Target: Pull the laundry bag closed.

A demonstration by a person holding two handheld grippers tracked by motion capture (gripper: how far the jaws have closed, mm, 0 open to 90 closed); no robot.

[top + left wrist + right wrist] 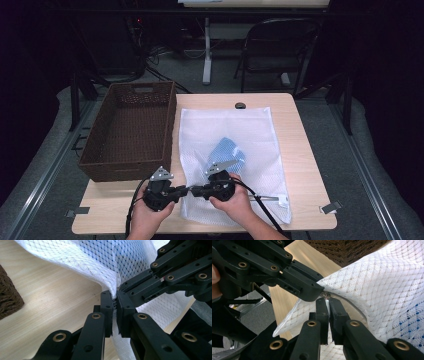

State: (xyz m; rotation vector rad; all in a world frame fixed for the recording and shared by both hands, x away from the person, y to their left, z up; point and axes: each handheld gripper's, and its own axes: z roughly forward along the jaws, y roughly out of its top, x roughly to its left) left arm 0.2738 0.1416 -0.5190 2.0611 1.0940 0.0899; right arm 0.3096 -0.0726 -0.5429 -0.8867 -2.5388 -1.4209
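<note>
Holding the white mesh laundry bag (250,131) at its near left edge, you have both tools pinched onto the same short stretch of fabric, so your next pull decides whether the mouth opens cleanly. The wooden table (300,150) fills the middle of the high view, the brown wicker basket (131,131) sits on its left half, and the bag lies flat to the right of it with a blue cloth (227,152) showing through the mesh near the frame's centre.

Your left gripper (183,191) and right gripper (195,190) meet tip to tip at the lower centre of that view. In the left gripper view the left jaws stand narrow, clamped on a ridge of mesh (115,301); in the right gripper view the right jaws are likewise nearly closed on the fabric edge (327,301), just below the other tool's tip.

If you mean to part the opening, I judge that each tool should grip one layer alone; whether they do, I cannot tell, since the fold hides it. Draw your hands apart slowly and level, and watch the mesh between the tips. Keep the grip firm, because thin netting slips easily. Lift only a little, so the blue cloth stays settled inside. The zipper pull (283,199) lies at the lower right edge, well apart from your grip.
</note>
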